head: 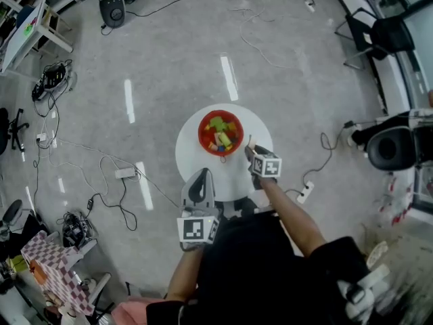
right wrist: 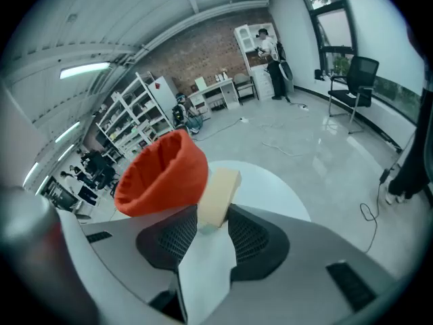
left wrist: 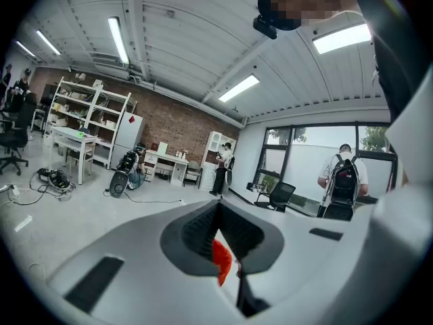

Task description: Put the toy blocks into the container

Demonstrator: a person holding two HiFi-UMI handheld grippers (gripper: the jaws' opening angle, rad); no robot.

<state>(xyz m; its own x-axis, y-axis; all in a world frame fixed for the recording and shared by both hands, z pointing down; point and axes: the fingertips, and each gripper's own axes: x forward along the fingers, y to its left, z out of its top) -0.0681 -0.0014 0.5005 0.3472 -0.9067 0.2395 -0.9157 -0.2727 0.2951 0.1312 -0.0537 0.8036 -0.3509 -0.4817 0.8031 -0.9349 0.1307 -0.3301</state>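
Here, right gripper (right wrist: 206, 225) fingers (right wrist: 166, 239) clamp a pale tan oblong block (right wrist: 218, 193); left gripper (left wrist: 220, 239) fingers (left wrist: 196, 232) seemingly together.

Bare table (head: 189, 151) l. of container (head: 201, 134)

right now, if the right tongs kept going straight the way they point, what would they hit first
Probably the white table, just beside the red container. The pale block clamped in the right tongs would touch first; it might graze the container's wall, depth being unclear.
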